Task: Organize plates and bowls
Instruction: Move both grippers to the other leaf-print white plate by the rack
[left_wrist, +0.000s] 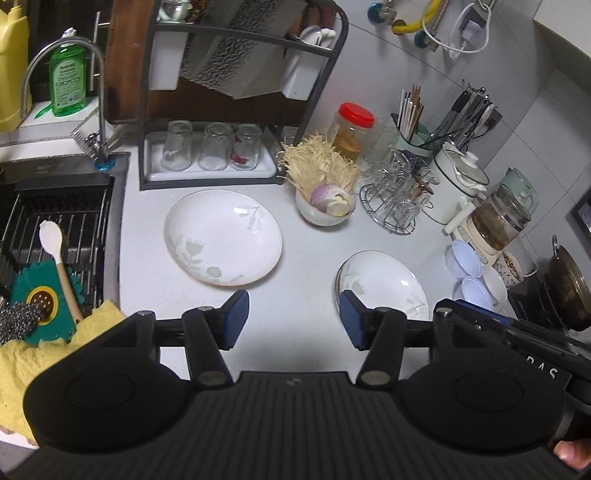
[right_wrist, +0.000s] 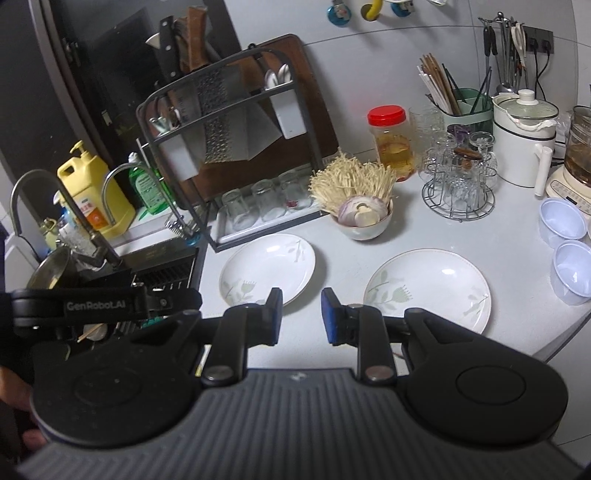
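Two white plates with a pale leaf pattern lie apart on the grey counter. In the left wrist view the left plate (left_wrist: 221, 238) lies just beyond my left gripper (left_wrist: 293, 317), which is open with nothing between its blue pads; the right plate (left_wrist: 384, 284) is partly behind its right finger. In the right wrist view my right gripper (right_wrist: 302, 315) hovers over the counter's front, between the left plate (right_wrist: 267, 266) and the right plate (right_wrist: 428, 288). Its jaws stand a narrow gap apart and hold nothing. A white bowl (right_wrist: 364, 225) holds mushrooms and an onion.
A black dish rack (left_wrist: 236, 110) with upturned glasses stands at the back. The sink (left_wrist: 55, 229) with a grid, spoon and sponge lies at the left. A red-lidded jar (right_wrist: 391, 140), a wire glass stand (right_wrist: 458, 184), a white pot (right_wrist: 524, 133) and pale blue bowls (right_wrist: 561, 221) crowd the right.
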